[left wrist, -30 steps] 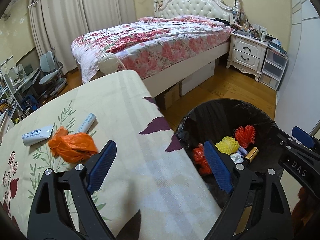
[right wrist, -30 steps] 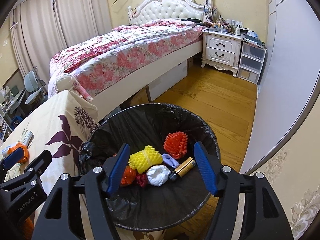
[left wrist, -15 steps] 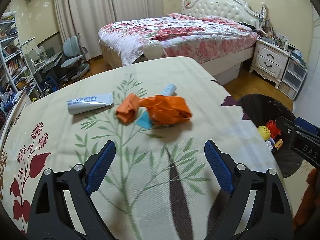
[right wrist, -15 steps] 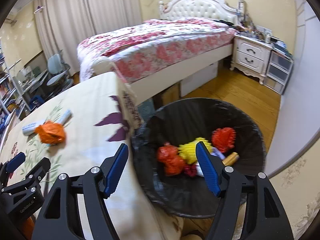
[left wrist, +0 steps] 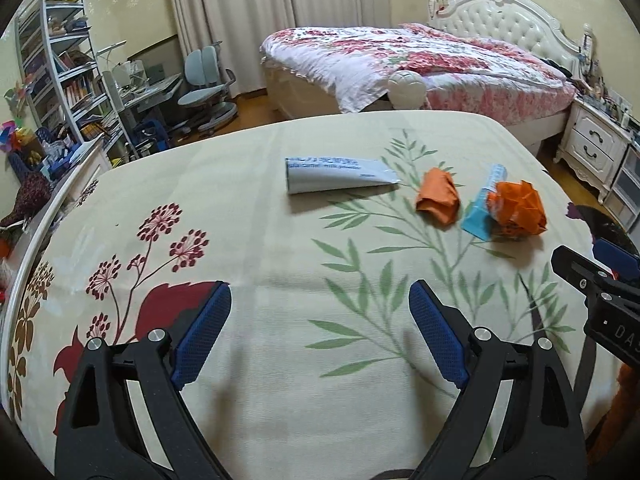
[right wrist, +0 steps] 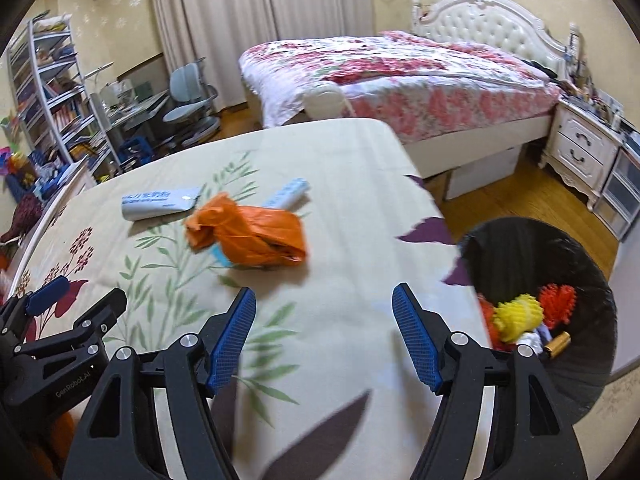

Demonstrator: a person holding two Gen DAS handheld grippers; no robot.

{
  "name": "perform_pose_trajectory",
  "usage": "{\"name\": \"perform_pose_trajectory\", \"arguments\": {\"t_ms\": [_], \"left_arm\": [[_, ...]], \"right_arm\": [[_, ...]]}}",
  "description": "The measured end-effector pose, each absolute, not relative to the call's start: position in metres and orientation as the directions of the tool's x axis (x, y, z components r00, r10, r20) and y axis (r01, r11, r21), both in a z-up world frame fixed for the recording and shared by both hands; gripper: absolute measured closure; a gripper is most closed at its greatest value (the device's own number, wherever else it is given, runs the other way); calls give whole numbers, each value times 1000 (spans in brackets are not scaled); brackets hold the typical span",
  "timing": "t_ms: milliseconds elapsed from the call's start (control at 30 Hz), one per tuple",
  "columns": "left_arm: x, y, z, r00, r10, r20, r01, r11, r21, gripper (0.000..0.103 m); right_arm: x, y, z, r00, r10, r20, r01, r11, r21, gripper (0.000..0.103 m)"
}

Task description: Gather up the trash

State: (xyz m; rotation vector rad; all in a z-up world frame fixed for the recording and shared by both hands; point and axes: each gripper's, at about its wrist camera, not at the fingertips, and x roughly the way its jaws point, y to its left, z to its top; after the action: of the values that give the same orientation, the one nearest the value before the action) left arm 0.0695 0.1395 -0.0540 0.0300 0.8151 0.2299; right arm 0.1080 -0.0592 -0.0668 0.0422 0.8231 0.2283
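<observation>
From the left wrist view, the left gripper [left wrist: 320,334] was seen with its jaws spread wide and nothing between them, poised over the flowered tablecloth [left wrist: 280,264]; three pieces of trash lay ahead of it: a white tube [left wrist: 336,174] furthest left, a crumpled orange bag [left wrist: 480,202] to its right, and a blue-and-white wrapper [left wrist: 482,210] partly under the bag; the step in hand was judged to be a reach toward the next item, none being gripped; the tube was judged the likeliest target for this side, and a forward advance and a descent onto it would be called for before any closing; the bag appeared as two orange lumps, and whether they were one piece could not be settled here; the bin was cut to a dark sliver at the right edge.

From the right wrist view, the right gripper [right wrist: 324,332] was seen with its jaws moderately wide and empty, pointed toward the orange bag [right wrist: 248,234], which was well ahead of the pads; the wrapper [right wrist: 286,194] was largely hidden beneath the bag; the tube [right wrist: 158,202] lay beyond to the left; the black-lined bin [right wrist: 580,252] stood just beside the table at the right, already holding red, yellow and white scraps; its near rim was covered by the gripper's arm, and the picture was blurred, so fine detail was lost.
</observation>
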Motion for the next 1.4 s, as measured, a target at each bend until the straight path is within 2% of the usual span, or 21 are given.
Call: {"name": "perform_pose_trajectory", "arguments": {"t_ms": [500,533,600,1000,1400], "left_arm": [[69,173,-57,643,233,-730,-234,967,102,15],[70,173,-58,643,233,-729,-233,967,103,15],[72,173,-58,643,232,-730,-233,967,102,15],[91,177,-56,651,229,-723,-232,968,98,15],[129,169,-55,663,223,-714,-193,973,125,14]], "right_arm": [[141,-35,-66,646,237,-725,-178,971,159,33],[142,-34,-66,646,232,-727,-177,972,153,35],[144,-34,-68,639,225,-735,-176,974,145,48],[149,-54,-68,659,145,-738,-118,989,90,49],[158,-61,-68,656,134,-742,-106,991,85,49]]}}
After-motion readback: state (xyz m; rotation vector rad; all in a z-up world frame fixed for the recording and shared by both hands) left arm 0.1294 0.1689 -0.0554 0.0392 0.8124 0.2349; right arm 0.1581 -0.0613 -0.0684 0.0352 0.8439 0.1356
